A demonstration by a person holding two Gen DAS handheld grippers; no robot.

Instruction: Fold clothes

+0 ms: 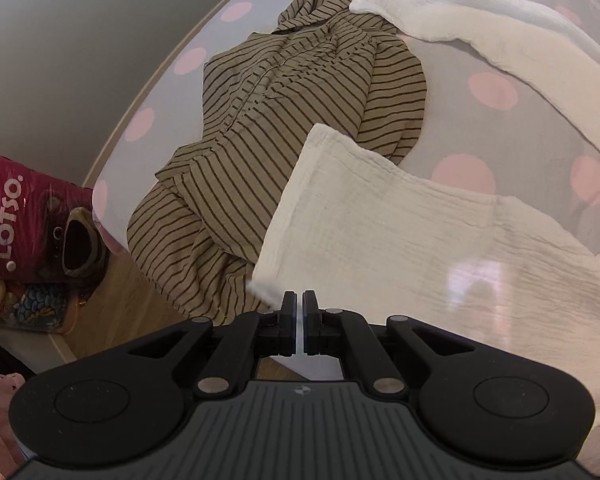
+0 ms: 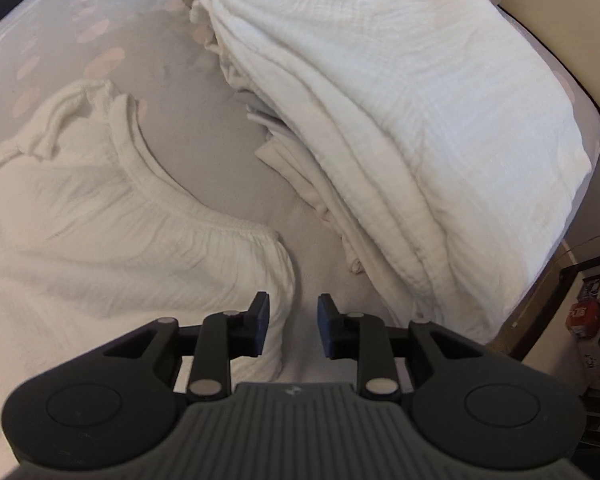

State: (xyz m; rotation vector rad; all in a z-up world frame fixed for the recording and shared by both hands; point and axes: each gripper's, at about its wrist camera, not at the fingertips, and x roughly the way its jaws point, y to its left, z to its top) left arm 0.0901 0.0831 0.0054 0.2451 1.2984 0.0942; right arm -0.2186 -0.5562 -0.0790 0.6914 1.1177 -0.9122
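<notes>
A cream crinkled garment (image 1: 380,220) lies on the grey bedsheet with pink dots (image 1: 452,120). One end of it runs up to my left gripper (image 1: 299,304), which is shut with a thin strip of the cloth's edge between its fingers. In the right wrist view the same kind of cream garment (image 2: 120,232) shows an elastic waistband. My right gripper (image 2: 294,324) is open at that garment's corner, with the left finger over the fabric, the right one over bare sheet, and nothing held.
An olive striped garment (image 1: 292,100) lies crumpled beyond the cream one, near the bed's left edge. A long white cloth (image 1: 480,32) curves along the far right. A stack of white folded cloths (image 2: 420,120) sits right of my right gripper. A red bag (image 1: 24,216) stands on the floor.
</notes>
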